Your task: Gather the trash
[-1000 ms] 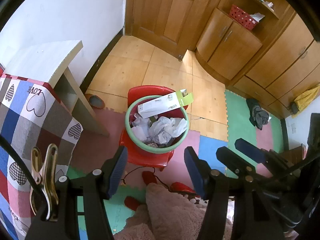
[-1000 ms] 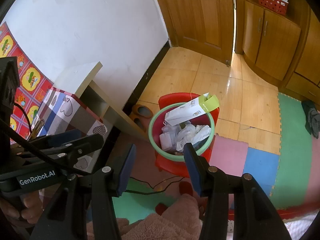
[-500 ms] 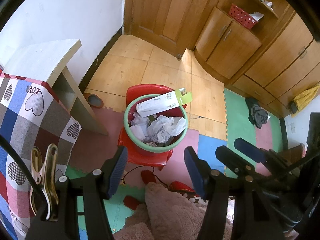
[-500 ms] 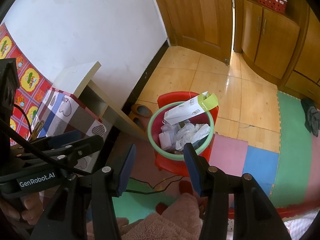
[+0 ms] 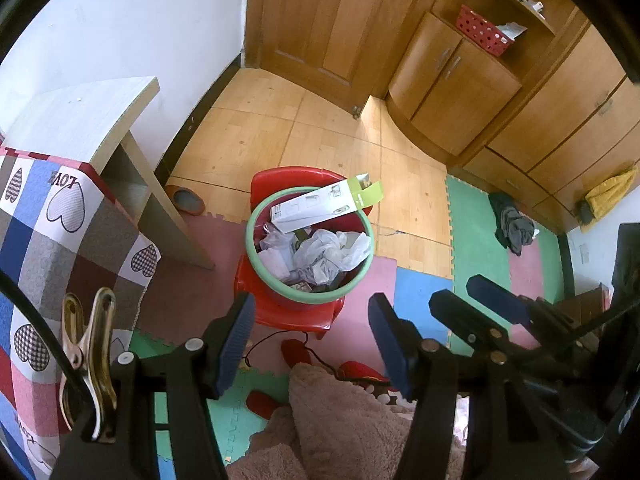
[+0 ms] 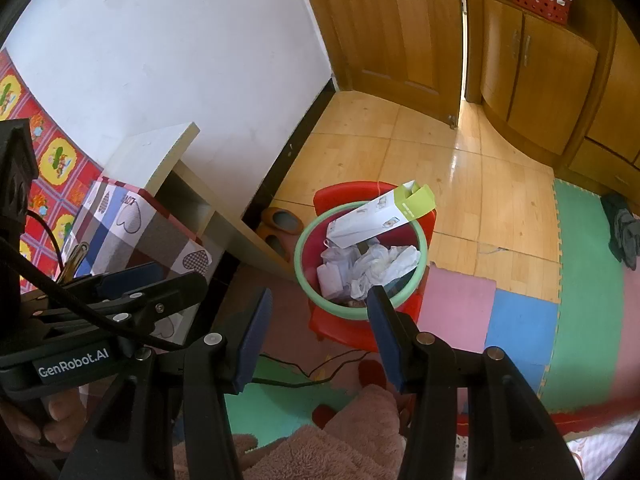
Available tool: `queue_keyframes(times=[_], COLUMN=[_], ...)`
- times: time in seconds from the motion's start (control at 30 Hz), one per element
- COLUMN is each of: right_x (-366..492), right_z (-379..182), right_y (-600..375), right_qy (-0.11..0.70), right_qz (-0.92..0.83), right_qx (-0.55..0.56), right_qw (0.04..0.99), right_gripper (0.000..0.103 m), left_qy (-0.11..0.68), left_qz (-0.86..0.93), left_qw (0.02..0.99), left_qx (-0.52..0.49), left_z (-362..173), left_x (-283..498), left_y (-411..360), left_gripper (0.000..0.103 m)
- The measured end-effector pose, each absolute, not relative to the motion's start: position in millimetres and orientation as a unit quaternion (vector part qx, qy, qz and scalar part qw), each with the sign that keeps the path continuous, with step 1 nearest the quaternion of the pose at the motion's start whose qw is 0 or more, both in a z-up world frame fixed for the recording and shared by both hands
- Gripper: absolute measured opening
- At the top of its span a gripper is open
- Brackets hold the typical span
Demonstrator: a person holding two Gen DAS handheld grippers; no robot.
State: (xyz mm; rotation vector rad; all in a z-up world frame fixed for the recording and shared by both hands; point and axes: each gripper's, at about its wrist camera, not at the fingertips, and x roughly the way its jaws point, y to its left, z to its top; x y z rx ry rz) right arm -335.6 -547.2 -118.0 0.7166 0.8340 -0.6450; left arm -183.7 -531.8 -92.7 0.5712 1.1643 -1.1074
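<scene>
A red bin with a green rim (image 5: 256,258) (image 6: 301,264) stands on a small red stool (image 5: 292,316) (image 6: 352,332) on the floor. It holds crumpled white plastic bags (image 5: 330,254) (image 6: 380,266). A long white and green carton (image 5: 326,208) (image 6: 380,220) lies across its rim. My left gripper (image 5: 310,338) hangs open above and short of the bin, nothing between its blue pads. My right gripper (image 6: 316,338) is open and empty too, beside the left one (image 6: 120,292).
A table with a heart-patterned cloth (image 5: 52,240) (image 6: 132,224) stands at the left, with a slipper (image 5: 188,200) under it. Foam mats (image 5: 472,240) cover the near floor. A pink fleece garment (image 5: 352,420) lies below me. Dark clothes (image 5: 512,228) lie by wooden cabinets (image 5: 452,76).
Both views have drifted slightly back and up from the bin. Both grippers have stayed open and empty.
</scene>
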Motion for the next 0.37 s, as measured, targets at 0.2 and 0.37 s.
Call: queue_keyframes(times=[0.2, 0.37], right_x=[-336.8, -339.2], right_z=[-118.7, -119.4], right_y=[-547.8, -547.7], right_qy=[0.390, 0.390], right_qz=[-0.302, -0.303], right_qx=[0.335, 0.335], right_qw=[0.803, 0.803], right_gripper=[0.051, 0.051], left_qy=[0.512, 0.512], left_qz=[-0.491, -0.497], left_qw=[0.658, 0.653], left_qx=[0.252, 0.254], left_z=[-92.8, -93.6], left_x=[-185.6, -187.8], left_y=[-530.8, -530.2], left_gripper=[0.062, 0.062])
